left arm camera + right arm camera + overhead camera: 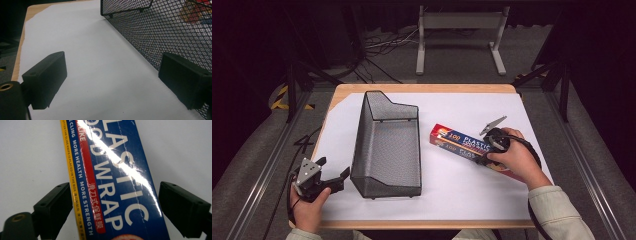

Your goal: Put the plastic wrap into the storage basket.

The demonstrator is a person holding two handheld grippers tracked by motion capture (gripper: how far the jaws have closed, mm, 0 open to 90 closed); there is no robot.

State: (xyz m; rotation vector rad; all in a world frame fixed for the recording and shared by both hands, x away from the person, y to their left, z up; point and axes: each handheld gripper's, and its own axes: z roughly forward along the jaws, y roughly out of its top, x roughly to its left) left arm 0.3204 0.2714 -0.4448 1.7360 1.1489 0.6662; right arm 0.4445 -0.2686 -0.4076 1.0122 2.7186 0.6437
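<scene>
Right tongs (110, 202) sat wide open astride the blue plastic-wrap box (462, 143) near the table's (472, 200) right edge, not gripping. Left tongs (110, 80) gaped empty by the black wire-mesh basket (387, 145), front-left corner.

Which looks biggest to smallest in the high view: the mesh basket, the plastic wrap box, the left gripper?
1. Mesh basket, clearly largest.
2. Plastic wrap box, though the right hand covers part of it.
3. Left gripper, smallest.

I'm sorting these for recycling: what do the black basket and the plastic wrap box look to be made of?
The basket looks like black-coated metal mesh on a wire frame: fine open grid you can see through. The plastic wrap box looks like glossy printed cardboard: a bright streak of glare and sharp folded edges.
</scene>
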